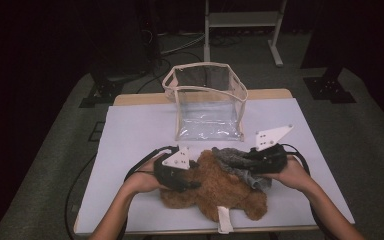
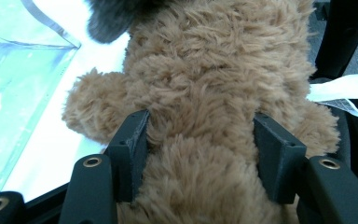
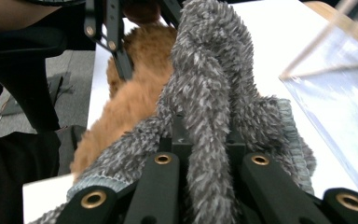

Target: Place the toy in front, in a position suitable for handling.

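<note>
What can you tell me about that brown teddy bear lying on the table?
The brown teddy bear is a shaggy plush toy, lying flat near the front edge of the white table cover, a white label sticking out toward the person. The left gripper has its jaws either side of the bear's body, pressing into the fur. A grey fuzzy garment lies over one end of it, pinched by the right gripper. A clear plastic bag stands open behind it, apart from it.

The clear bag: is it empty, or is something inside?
Empty. The clear bag stands open-topped; nothing shows through its walls, and the bear lies outside.
</note>
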Action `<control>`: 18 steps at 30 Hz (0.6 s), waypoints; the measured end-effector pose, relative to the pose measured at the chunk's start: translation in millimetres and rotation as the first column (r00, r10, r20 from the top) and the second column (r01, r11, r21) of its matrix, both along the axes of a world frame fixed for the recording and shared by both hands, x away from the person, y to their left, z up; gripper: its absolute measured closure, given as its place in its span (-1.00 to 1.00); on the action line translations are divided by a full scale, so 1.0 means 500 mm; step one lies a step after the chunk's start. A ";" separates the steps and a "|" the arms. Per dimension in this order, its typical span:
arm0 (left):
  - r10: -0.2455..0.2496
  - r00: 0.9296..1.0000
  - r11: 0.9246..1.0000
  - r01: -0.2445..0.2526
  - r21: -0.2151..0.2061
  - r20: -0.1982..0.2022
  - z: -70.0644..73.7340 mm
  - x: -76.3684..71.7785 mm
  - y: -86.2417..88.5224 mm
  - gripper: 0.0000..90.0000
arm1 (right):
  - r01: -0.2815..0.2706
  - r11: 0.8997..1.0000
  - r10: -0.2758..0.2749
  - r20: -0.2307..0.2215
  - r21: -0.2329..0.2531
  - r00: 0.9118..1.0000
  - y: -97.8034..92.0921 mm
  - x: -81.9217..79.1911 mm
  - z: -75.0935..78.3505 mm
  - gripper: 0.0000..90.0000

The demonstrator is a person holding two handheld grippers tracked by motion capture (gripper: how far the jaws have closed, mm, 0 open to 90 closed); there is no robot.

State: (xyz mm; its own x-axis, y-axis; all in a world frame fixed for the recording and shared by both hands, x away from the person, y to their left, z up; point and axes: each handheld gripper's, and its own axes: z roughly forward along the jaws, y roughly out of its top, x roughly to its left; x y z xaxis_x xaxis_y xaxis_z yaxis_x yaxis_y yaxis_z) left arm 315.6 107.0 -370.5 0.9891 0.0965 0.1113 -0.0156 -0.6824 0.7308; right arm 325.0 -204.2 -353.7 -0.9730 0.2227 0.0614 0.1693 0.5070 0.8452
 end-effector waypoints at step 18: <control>-0.013 1.000 1.000 0.013 0.003 -0.018 0.005 0.001 -0.013 -0.07 | -0.017 0.999 0.016 0.012 0.033 1.000 0.011 -0.004 0.010 0.79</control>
State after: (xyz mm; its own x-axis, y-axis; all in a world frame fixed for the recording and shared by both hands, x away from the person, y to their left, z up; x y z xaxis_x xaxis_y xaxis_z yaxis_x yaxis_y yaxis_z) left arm 316.2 100.5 -367.9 0.9920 0.0836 0.0943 -0.0116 -0.6847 0.7288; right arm 322.9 -198.5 -348.9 -0.9772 0.2045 0.0570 0.1511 0.4813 0.8635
